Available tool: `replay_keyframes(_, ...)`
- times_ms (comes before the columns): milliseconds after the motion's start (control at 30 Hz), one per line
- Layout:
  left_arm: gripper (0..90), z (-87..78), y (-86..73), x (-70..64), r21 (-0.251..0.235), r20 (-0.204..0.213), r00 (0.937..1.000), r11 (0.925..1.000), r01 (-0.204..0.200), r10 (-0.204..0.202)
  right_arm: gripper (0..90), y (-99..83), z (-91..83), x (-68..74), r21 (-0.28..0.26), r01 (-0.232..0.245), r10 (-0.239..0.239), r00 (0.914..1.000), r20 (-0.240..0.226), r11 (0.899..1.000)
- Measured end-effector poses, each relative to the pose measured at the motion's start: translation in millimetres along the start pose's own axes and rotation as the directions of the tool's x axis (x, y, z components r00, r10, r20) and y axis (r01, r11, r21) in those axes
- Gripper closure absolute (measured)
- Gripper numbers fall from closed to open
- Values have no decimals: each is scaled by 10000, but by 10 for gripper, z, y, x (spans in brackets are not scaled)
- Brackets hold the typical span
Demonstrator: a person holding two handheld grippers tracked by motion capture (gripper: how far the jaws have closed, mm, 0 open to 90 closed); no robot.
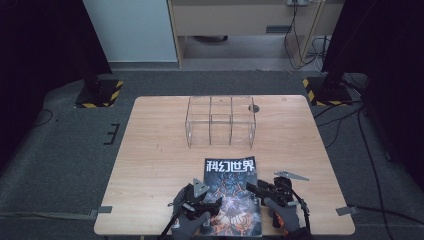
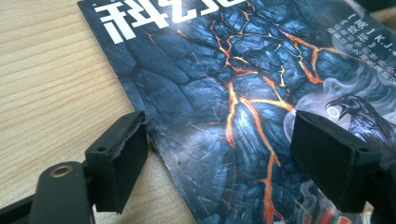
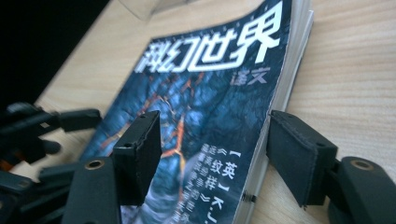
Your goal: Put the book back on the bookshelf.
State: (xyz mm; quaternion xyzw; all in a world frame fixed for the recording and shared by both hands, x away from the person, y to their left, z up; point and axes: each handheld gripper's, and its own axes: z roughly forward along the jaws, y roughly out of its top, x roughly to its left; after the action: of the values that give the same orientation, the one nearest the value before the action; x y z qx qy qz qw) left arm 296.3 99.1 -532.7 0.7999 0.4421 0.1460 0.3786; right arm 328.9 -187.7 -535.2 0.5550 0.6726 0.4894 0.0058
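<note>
A magazine (image 1: 231,195) with a dark blue cracked-lava cover and white Chinese title lies flat near the table's front edge. My left gripper (image 1: 209,205) is at its left edge, open; in the left gripper view its jaws straddle the spine edge of the magazine (image 2: 219,107), one over the wood, one over the cover. My right gripper (image 1: 254,189) is at the magazine's right edge, open; in the right gripper view its jaws straddle the page edge of the magazine (image 3: 205,93). Nothing is gripped. The left gripper (image 3: 42,126) also appears blurred at the left of that view.
A clear acrylic organizer (image 1: 220,120) with several compartments stands at the middle back of the wooden table (image 1: 150,165). A round cable hole (image 1: 254,107) sits behind it. Dark stands with striped bases flank the table on the grey floor.
</note>
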Motion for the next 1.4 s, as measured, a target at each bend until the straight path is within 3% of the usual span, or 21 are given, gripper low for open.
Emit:
replay_keyframes(67,183,-1,-1,3,-7,18,10000,10000,-1,1,331,-6,32,1,308,243,-249,9995,181,9992)
replay_keyframes(167,182,-2,-5,2,-20,2,10000,10000,-22,22,324,-7,41,29,362,448,-460,9984,328,9983)
replay_keyframes(300,183,0,-9,0,-69,-6,10000,10000,2,-2,321,-2,35,4,301,11,-15,9999,132,9995)
replay_keyframes(367,184,-1,-12,0,-94,-19,10000,10000,32,-32,362,23,-21,-24,-17,-523,522,9977,-428,9986)
replay_keyframes(467,184,-2,-14,-1,-108,-24,10000,9999,39,-40,408,59,-71,0,-501,-1024,931,9823,-1626,9935)
replay_keyframes(533,186,-3,-14,3,-113,7,10000,9999,51,-51,417,42,-15,53,21,-812,798,9745,-2095,9967)
replay_keyframes(567,188,-2,-15,5,-140,37,10000,9999,83,-83,414,18,40,82,495,-570,662,9753,-2109,9971)
replay_keyframes(600,189,-2,-17,7,-164,58,9999,9998,100,-99,396,-11,88,112,808,-91,239,9827,-1838,9967)
replay_keyframes(667,191,-3,-18,9,-167,72,9999,9998,98,-97,355,-39,156,146,1325,548,-353,9887,-1453,9897)
replay_keyframes(767,195,-6,-18,17,-161,96,9999,9998,74,-72,353,-11,152,122,1488,581,-347,9872,-1554,9872)
replay_keyframes(1000,200,-10,-17,30,-136,128,9999,9999,32,-30,376,80,223,84,1473,1476,-1260,9812,-1464,9780)
replay_keyframes(1100,200,-10,-16,33,-131,145,9999,9999,28,-26,458,83,224,69,1425,1533,-1352,9824,-1293,9779)
replay_keyframes(1200,200,-10,-17,32,-136,139,9999,9999,33,-31,596,76,215,78,1383,1712,-1614,9837,-796,9755)
replay_keyframes(1400,200,-6,-8,56,-161,251,9996,9998,120,-116,693,81,206,79,1473,1687,-1607,9849,-644,9746)
